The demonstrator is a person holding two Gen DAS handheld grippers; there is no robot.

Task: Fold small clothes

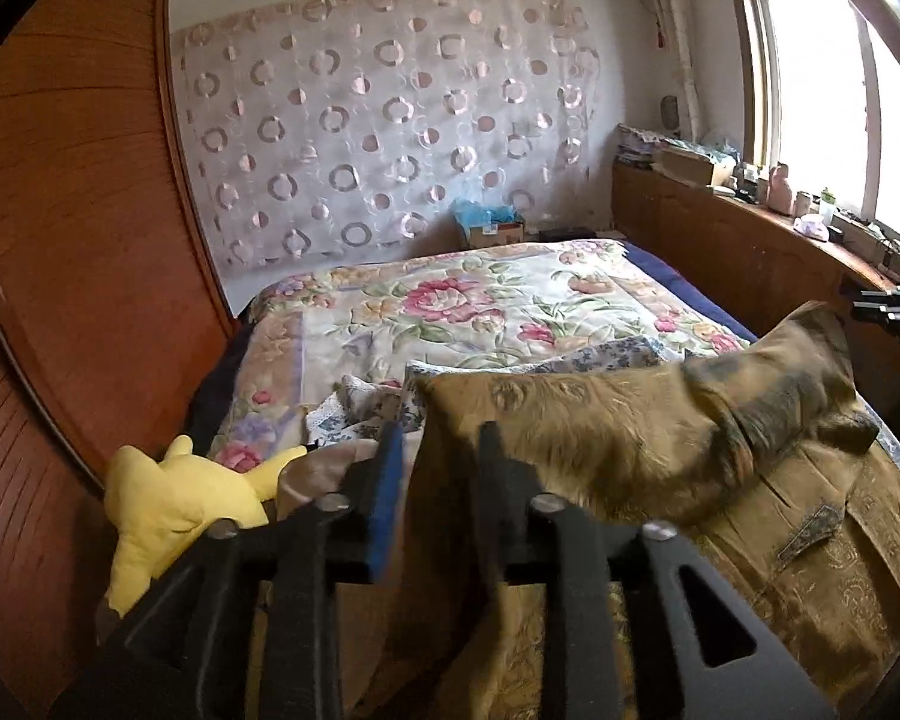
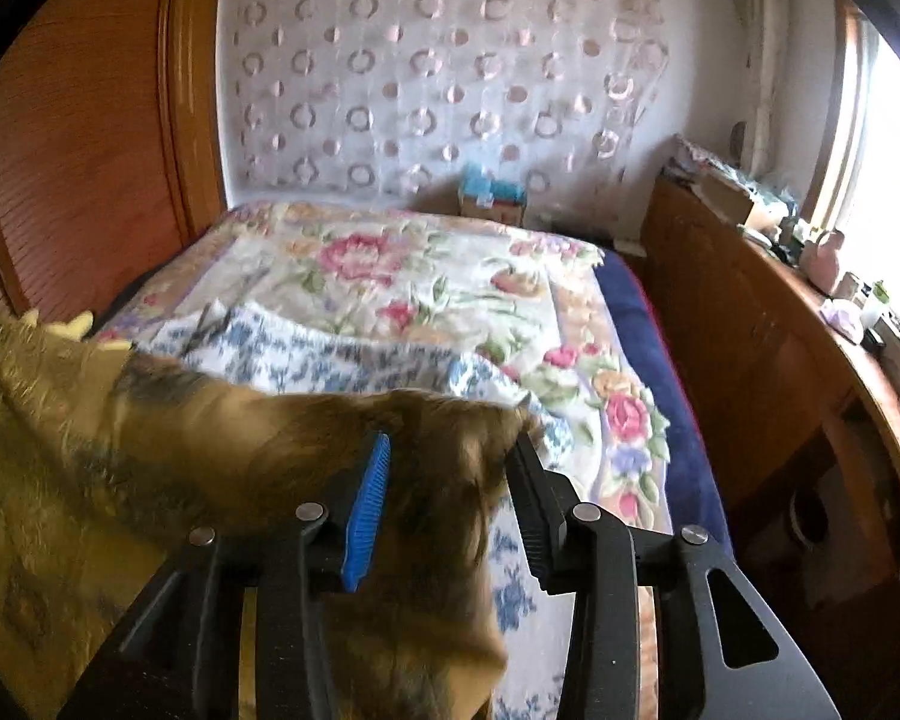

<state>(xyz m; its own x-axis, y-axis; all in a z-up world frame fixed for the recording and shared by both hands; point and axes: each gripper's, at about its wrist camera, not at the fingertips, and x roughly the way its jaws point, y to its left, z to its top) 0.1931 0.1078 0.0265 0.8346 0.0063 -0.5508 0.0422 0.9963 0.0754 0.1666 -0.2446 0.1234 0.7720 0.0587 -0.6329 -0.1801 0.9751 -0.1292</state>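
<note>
While olive-gold brocade garment [image 1: 630, 420] hangs lifted above bed, left gripper [image 1: 441, 450] pinches its edge between blue ribbed pad and black finger; right gripper [image 2: 450, 462] clamps other end [image 2: 438, 438], cloth stretched between both. Fabric shiny, woven scroll pattern, soft creases (motion blur hides detail). Below: quilted floral bedspread [image 1: 450, 300], blue-white printed cloth [image 2: 330, 354], yellow plush toy [image 1: 168, 498] at left edge. Room: sheer circle-patterned curtain [image 1: 378, 132], ribbed wooden wardrobe door [image 1: 60, 210], cluttered wooden sill [image 1: 750, 210] under bright window.
</note>
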